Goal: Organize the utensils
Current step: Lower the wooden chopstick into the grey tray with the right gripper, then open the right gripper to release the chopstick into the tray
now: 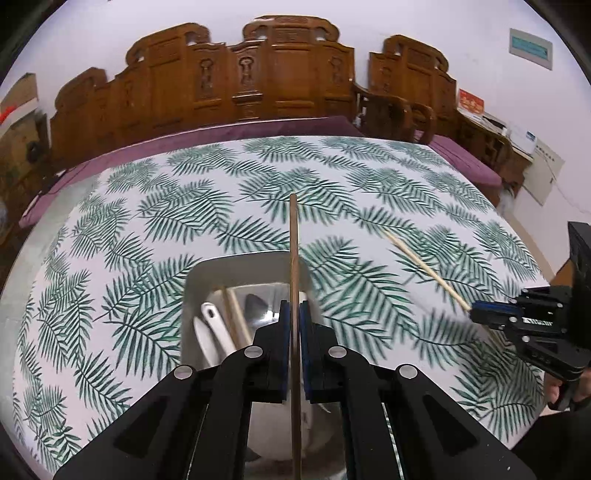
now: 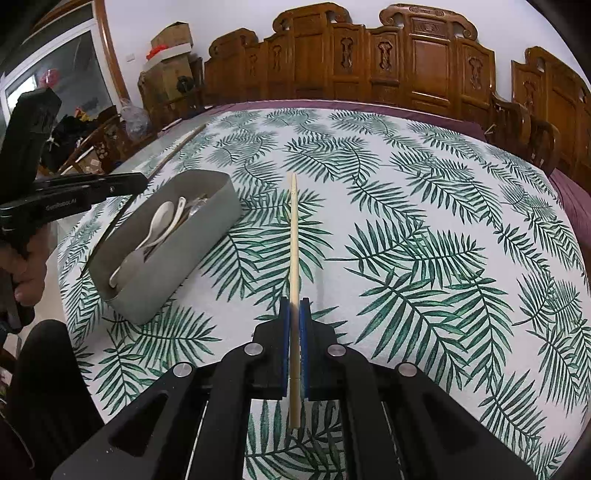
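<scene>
Chopsticks are pinched one per claw: the left gripper (image 1: 294, 314) clamps a dark brown chopstick (image 1: 293, 254) directly above the grey utensil box (image 1: 236, 264), and the right gripper (image 2: 294, 312) clamps a pale chopstick (image 2: 293, 236) over the leaf-print tablecloth (image 2: 424, 229), beside the box. Only the left wrist view looks down into the box, showing chopsticks and a white spoon (image 1: 218, 325) inside. Only the right wrist view shows the box's whole outline (image 2: 207, 243) and the person's hand (image 2: 27, 269) on the left handle.

Carved wooden bench (image 1: 258, 74) against white wall (image 1: 424, 22). Purple cushion (image 1: 258, 127) below it. Cardboard boxes (image 2: 170, 44) and window (image 2: 59, 70) to its left.
</scene>
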Tool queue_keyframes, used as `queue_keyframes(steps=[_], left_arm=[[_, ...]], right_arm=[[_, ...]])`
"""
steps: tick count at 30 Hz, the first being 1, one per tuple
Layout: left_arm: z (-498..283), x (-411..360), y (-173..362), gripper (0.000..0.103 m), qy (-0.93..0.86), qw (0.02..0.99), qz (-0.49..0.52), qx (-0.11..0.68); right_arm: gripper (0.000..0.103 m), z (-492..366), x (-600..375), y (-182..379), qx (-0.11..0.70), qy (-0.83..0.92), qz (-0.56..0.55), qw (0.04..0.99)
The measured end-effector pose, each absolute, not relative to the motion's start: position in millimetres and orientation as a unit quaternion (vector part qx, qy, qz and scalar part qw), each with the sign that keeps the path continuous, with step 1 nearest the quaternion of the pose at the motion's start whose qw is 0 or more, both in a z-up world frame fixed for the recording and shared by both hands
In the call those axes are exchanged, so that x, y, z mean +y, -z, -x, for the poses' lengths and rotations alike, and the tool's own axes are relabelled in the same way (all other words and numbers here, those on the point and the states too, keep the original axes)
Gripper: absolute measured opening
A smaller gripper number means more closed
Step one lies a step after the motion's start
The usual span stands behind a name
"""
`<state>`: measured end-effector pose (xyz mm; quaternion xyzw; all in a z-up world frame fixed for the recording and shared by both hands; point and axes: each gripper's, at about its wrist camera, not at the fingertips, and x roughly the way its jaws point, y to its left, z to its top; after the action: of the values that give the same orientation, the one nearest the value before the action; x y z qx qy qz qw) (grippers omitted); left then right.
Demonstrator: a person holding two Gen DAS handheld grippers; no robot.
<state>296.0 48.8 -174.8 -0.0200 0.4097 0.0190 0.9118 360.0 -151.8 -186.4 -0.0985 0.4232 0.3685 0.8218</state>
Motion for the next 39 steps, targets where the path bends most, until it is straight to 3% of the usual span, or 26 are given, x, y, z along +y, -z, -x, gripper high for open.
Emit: queue_keyframes(steps=[20,32,34,36,39], left_arm=[[-293,57,221,0.005,-0.021,0.903,-0.039,0.427],[-292,70,225,0.006,-0.016,0.896,0.0,0.444],[-290,72,222,0.009,-0.017,0.898,0.003,0.44],[-288,75,217,0.017,-0.019,0.901,0.007,0.433],[-286,80,211,0.02,-0.02,0.904,0.016,0.426]], right_arm=[[0.006,-370,-130,203,0.44,-0.357,0.119,0.816],[0.006,-365,-123,198,0.435,-0.358,0.114,0.818],[0.006,-362,-121,195,0.432,-0.36,0.112,0.82],[0.006,-358,-118,192,0.427,-0.362,0.109,0.821],[0.006,-351,-112,183,0.42,-0.368,0.105,0.823]])
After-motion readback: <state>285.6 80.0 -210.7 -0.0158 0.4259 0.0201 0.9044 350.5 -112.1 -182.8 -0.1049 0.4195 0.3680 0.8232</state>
